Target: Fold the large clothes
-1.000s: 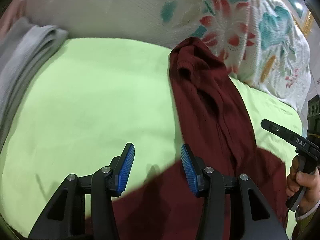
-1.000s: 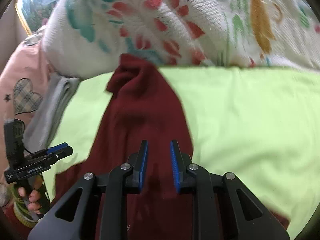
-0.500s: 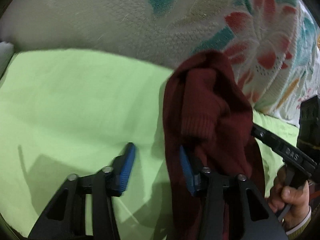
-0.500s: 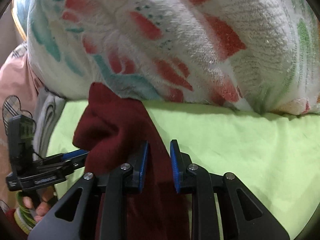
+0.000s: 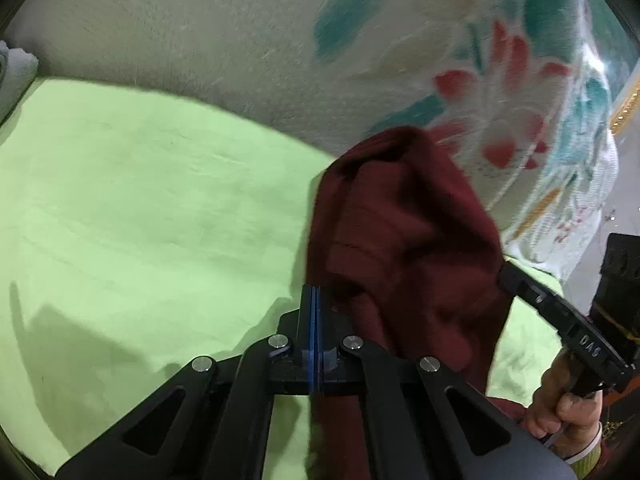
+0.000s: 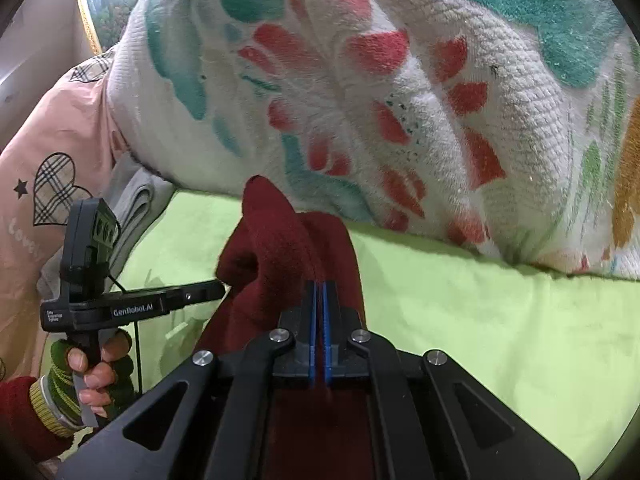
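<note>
**Both grippers pinched on the maroon garment's far end**

A dark maroon knitted garment point(image 5: 404, 248) lies on a lime-green bed sheet point(image 5: 140, 208), its far end bunched and raised just in front of a white floral blanket point(image 6: 420, 92) heaped along the back of the bed.

The left hand-held gripper point(image 5: 315, 300) has its blue pads pressed together, with the garment's left edge caught at the tips. From the right wrist view the same tool comes in from the left, its tip reaching the maroon folds, a hand point(image 6: 94, 372) in a striped cuff around its grip.

The right hand-held gripper point(image 6: 319, 292) is likewise drawn together, maroon cloth showing in the thin slit between its pads and more of the garment running beneath it. In the left wrist view it meets the garment's right edge.

A folded grey cloth point(image 6: 136, 204) sits at the sheet's left end, beside a pink fabric with a plaid heart point(image 6: 54, 188).
</note>
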A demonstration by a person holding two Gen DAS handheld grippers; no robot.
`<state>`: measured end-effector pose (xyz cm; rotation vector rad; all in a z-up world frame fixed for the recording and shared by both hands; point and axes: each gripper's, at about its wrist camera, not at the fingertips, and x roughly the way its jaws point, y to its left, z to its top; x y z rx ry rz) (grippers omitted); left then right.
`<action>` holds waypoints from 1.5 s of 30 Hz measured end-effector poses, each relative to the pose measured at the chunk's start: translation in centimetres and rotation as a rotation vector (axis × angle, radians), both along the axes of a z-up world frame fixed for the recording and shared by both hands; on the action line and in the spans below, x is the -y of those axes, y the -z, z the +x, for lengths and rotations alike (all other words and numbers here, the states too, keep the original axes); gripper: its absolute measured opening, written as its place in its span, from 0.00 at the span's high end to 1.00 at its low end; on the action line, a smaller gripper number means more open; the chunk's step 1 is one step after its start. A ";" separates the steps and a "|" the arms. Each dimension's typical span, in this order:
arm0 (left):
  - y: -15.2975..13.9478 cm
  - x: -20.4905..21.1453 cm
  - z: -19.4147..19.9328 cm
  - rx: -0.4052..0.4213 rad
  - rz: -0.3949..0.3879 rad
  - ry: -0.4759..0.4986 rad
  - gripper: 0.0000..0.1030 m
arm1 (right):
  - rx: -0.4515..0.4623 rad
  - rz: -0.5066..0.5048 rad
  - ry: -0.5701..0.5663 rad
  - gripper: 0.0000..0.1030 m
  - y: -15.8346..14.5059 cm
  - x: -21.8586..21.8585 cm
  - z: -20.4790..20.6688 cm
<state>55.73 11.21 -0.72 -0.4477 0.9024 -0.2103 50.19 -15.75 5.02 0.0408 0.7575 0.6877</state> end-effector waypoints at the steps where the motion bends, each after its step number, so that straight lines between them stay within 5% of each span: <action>1: -0.3 0.2 -0.3 0.012 0.001 0.008 1.00 | -0.004 -0.002 0.000 0.97 0.0 0.2 -0.2; 4: -0.3 0.7 -0.3 -0.023 0.090 -0.028 0.95 | -0.024 -0.022 0.009 0.97 0.2 -0.1 -0.4; 6: 0.4 -0.1 0.3 -0.069 0.064 -0.056 0.80 | -0.035 -0.036 0.021 0.97 0.3 0.1 -0.3; 10: 1.5 -0.3 1.3 -0.084 0.000 -0.031 0.74 | -0.058 -0.021 0.051 0.97 0.6 0.5 0.5; 13: 2.0 0.9 1.8 -0.064 0.036 0.007 0.77 | -0.068 -0.003 0.065 0.97 0.8 0.8 0.9; 15: 2.1 2.1 1.6 -0.050 0.073 0.025 0.95 | -0.072 0.008 0.073 0.97 0.9 1.3 1.0; 19: 0.9 2.9 0.6 -0.006 0.080 0.012 0.97 | -0.073 0.030 0.079 0.97 0.6 2.0 0.6; 29: -8.3 6.9 -15.5 0.273 0.163 0.165 0.97 | -0.073 0.083 0.057 0.98 -2.7 6.7 -8.3; 35: -6.8 12.3 -27.0 0.356 0.259 0.309 0.97 | -0.105 0.057 0.052 0.98 -0.9 10.4 -17.8; 40: -2.8 14.9 -31.3 0.288 0.302 0.398 0.96 | -0.154 0.010 0.095 0.97 3.3 13.4 -23.5; 45: 0.8 12.9 -34.3 0.151 0.282 0.349 0.94 | -0.219 -0.008 0.135 0.94 6.2 14.7 -26.9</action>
